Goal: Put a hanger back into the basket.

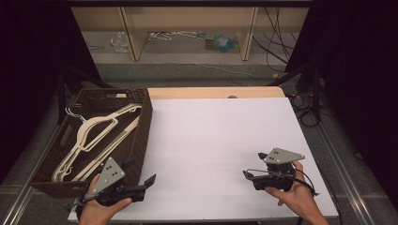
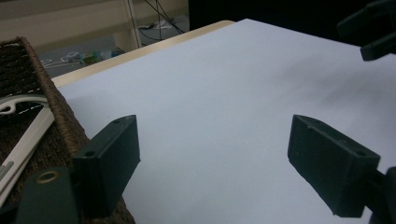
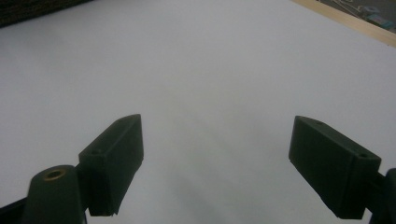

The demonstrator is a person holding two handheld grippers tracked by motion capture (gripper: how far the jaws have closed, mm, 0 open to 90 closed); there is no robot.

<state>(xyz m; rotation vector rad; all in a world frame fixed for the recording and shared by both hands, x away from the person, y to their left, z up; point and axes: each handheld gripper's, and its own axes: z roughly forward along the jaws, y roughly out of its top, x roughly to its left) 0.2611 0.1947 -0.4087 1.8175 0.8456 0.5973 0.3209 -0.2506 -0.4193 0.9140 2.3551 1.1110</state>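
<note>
A brown woven basket stands on the table's left side with several cream hangers lying in it. My left gripper is held low by the basket's near right corner, open, with nothing between its jaws. In the left gripper view the gripper points over the white sheet, with the basket wall and a hanger at its left. My right gripper rests near the front right of the table, pointing left, open and empty. In its own view the right gripper has bare white surface between its jaws.
A white sheet covers the tabletop, with a wooden strip showing along the far edge. Beyond the table are a wooden shelf frame, loose cables and dark stands on the floor. The right gripper shows far off in the left gripper view.
</note>
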